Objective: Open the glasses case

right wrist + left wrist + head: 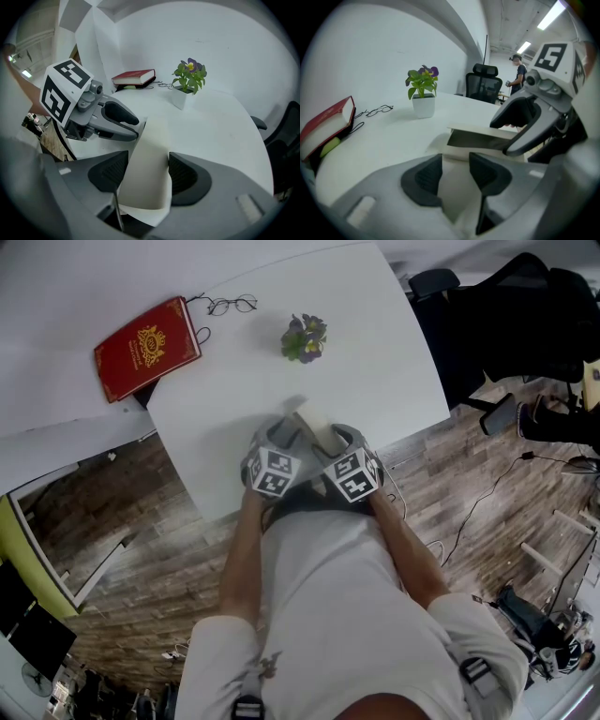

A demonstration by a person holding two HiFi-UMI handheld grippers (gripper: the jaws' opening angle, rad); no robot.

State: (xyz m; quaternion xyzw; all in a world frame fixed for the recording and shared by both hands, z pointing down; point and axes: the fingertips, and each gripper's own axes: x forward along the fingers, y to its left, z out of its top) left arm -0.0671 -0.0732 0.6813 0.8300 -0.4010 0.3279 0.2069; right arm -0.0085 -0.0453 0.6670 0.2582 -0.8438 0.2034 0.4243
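Cream glasses case (315, 426) on table (394, 362). Left claw (455, 172) clamped the base, apparently to steady it. Right claw (147, 172) clamped the flap, apparently to lift it.

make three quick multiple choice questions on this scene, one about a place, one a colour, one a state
1. Where do the glasses lie?
A) beside the book
B) inside the case
C) under the plant

2. What colour are the flowers of the plant?
A) red
B) purple
C) white

3. How is the glasses case right now?
A) shut and lying untouched
B) gripped by the left gripper and the right gripper, lid raised
C) held by one gripper only

Answers:
1 A, the head view shows them just past the book's far corner.
2 B, both gripper views show purple blooms above the green leaves.
3 B, each gripper view shows cream case material between its pads, and a dark gap shows under the lifted lid.
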